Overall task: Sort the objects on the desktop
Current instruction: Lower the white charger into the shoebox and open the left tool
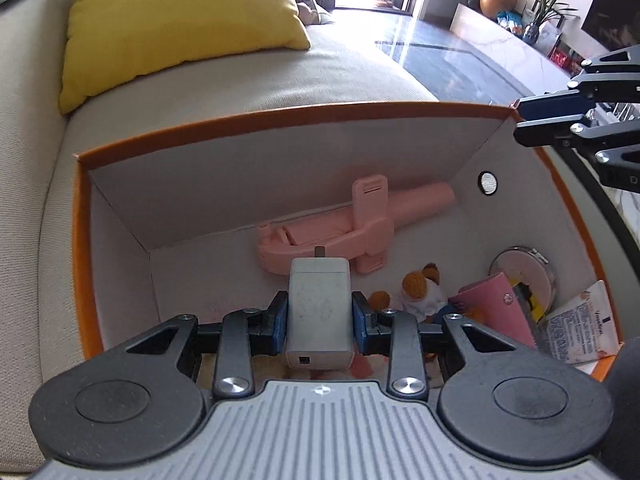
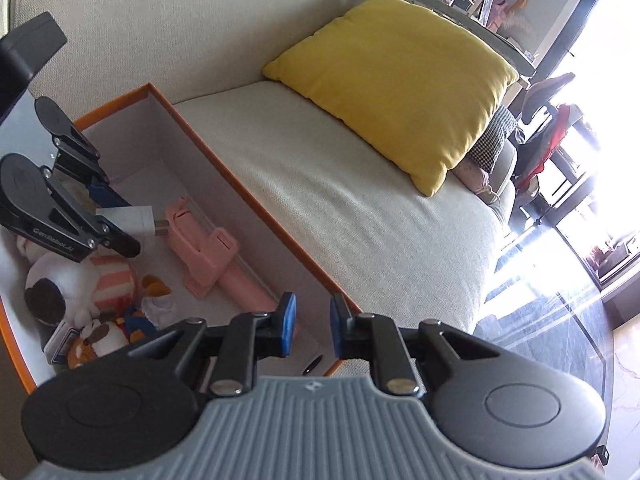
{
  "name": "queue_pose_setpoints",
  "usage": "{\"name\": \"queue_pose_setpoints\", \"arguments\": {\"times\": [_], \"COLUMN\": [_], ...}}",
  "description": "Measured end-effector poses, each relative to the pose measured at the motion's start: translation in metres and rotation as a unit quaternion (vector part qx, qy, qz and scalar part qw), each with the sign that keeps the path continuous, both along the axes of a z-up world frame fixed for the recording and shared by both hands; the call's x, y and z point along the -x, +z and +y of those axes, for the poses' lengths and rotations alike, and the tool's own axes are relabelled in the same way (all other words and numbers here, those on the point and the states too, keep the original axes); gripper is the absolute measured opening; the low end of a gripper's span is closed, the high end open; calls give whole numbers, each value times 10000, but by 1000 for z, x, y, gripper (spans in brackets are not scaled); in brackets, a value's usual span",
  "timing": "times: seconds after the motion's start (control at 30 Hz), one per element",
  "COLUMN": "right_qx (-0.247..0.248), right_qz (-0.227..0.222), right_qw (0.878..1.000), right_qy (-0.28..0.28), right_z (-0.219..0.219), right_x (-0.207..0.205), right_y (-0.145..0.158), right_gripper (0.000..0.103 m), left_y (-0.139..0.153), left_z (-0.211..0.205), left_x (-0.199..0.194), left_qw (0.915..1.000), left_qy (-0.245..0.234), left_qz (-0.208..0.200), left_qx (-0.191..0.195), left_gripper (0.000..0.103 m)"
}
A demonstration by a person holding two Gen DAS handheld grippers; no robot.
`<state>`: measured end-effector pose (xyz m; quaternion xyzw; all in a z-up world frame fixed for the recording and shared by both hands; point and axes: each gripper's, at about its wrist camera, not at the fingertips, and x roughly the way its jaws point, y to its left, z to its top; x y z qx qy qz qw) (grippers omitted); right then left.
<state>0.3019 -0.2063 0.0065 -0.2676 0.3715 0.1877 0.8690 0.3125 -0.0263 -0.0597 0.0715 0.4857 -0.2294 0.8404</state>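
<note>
Gripping one white charger (image 1: 319,309), left gripper (image 1: 319,312) fingers hover over one orange box (image 1: 280,122); right gripper (image 2: 313,320) fingers gape, empty.

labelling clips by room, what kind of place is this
Most likely a home living room: a beige sofa with a yellow cushion, and a potted plant along the far wall.

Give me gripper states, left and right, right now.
Left gripper: closed on the white charger plug, held over the orange box.
Right gripper: slightly open, nothing between the pads.
</note>
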Motion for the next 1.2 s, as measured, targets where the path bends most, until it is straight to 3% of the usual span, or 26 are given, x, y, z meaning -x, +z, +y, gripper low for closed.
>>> {"name": "queue_pose_setpoints", "arguments": {"times": [0.3, 0.47, 0.57, 0.67, 0.83, 1.03, 1.2], "right_qx": [58, 139, 158, 118, 143, 112, 116], "right_qz": [32, -4, -21, 2, -39, -1, 61], "right_qw": [10000, 9999, 9997, 9996, 9993, 9992, 9992], "right_qy": [31, 15, -165, -267, -337, -382, -389], "right_z": [2, 1, -4, -12, -26, -37, -41], "right_x": [2, 1, -3, -3, 2, 3, 1], "right_y": [-5, -5, -3, 1, 5, 2, -3], "right_gripper": [18, 18, 18, 18, 18, 18, 18], "left_y": [-2, 30, 40, 30, -1, -26, -36], "left_z": [-1, -17, -40, -60, -82, -94, -94], "left_x": [-4, 14, 19, 12, -2, -16, -23], "left_qw": [9991, 9964, 9962, 9945, 9866, 9813, 9771], "left_qy": [217, -76, -162, -40, 577, 1053, 1171], "left_qz": [225, 58, -43, 207, 670, 903, 1184], "left_qx": [295, 843, 853, 1028, 1373, 1332, 1323], "left_gripper": [37, 37, 37, 37, 36, 36, 37]}}
